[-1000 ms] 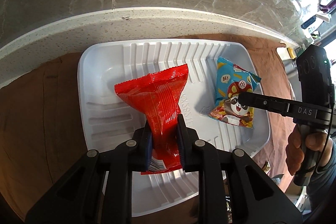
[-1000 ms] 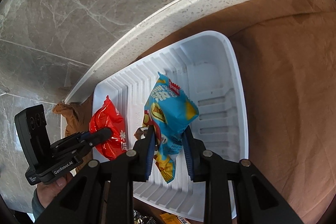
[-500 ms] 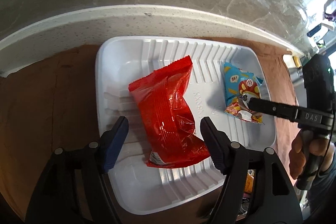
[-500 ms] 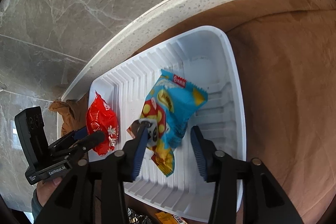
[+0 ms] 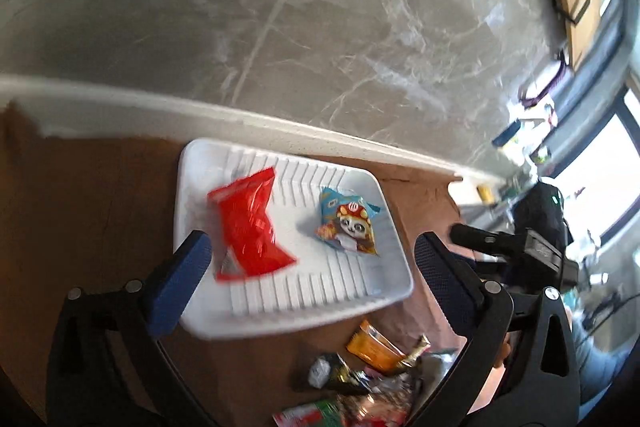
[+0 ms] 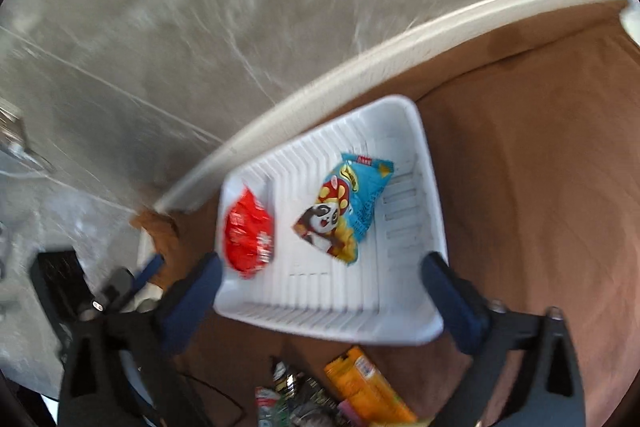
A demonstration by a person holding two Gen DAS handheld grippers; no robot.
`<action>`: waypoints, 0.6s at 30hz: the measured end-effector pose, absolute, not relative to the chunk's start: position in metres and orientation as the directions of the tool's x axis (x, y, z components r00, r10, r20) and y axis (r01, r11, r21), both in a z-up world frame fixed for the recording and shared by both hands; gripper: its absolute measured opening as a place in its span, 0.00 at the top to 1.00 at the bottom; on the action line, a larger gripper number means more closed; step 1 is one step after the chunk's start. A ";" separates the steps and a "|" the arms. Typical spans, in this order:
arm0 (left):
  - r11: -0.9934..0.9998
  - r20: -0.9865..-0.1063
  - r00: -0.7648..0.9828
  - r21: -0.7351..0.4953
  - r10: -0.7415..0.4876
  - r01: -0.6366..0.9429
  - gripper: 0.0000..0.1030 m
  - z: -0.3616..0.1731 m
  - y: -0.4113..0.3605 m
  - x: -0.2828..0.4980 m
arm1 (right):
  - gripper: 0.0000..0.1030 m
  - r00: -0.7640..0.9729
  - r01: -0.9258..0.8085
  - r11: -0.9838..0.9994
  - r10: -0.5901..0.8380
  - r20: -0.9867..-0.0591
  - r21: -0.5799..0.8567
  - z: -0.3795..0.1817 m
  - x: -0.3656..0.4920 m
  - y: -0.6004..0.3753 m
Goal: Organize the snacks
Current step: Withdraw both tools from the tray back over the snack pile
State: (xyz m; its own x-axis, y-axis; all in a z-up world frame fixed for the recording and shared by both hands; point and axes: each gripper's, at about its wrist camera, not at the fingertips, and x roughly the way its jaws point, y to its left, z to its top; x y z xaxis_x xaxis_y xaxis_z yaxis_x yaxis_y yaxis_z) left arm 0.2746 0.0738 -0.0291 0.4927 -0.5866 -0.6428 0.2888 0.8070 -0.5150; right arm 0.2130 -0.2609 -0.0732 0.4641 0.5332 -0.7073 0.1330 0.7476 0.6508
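Both jaws opening, nothing between: left gripper [image 5: 308,259], right gripper [image 6: 320,275]. Red packet [image 5: 248,231] and blue panda packet [image 5: 348,227] lie apart in white tray [image 5: 280,319].

A brown cloth-covered counter [image 6: 540,167] carries a white tray [image 6: 434,203] and, near it, loose snack packets [image 6: 368,387].

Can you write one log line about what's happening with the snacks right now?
red packet: in white tray | blue panda packet: in tray | left gripper: opening, nothing held | right gripper: opening, nothing held
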 end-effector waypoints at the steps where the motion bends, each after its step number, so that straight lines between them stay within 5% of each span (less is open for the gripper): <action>1: 0.808 -0.638 0.504 -0.523 -0.582 0.270 0.00 -0.030 0.078 0.263 | 0.00 0.471 0.146 0.733 0.539 -0.698 0.664 -0.070 0.198 -0.267; 5: 0.824 -0.633 0.547 -0.520 -0.548 0.224 0.00 -0.034 0.098 0.210 | 0.00 0.491 0.177 0.711 0.535 -0.687 0.680 -0.061 0.151 -0.284; 12: 0.904 -0.751 0.503 -0.357 -0.428 0.235 0.00 -0.046 0.112 0.141 | 0.00 0.555 0.280 0.631 0.508 -0.658 0.724 -0.057 0.065 -0.319; 18: 0.892 -0.771 0.447 -0.395 -0.453 0.222 0.00 -0.064 0.109 0.099 | 0.00 0.510 0.364 0.601 0.511 -0.692 0.712 -0.075 0.016 -0.325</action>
State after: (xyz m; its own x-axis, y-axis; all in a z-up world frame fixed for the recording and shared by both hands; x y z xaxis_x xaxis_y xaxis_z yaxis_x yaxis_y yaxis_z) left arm 0.0991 0.1086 -0.0637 0.4470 -0.4529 -0.7714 0.2218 0.8916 -0.3949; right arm 0.0164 -0.3249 -0.0754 0.5103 0.5107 -0.6919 0.3637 0.6009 0.7118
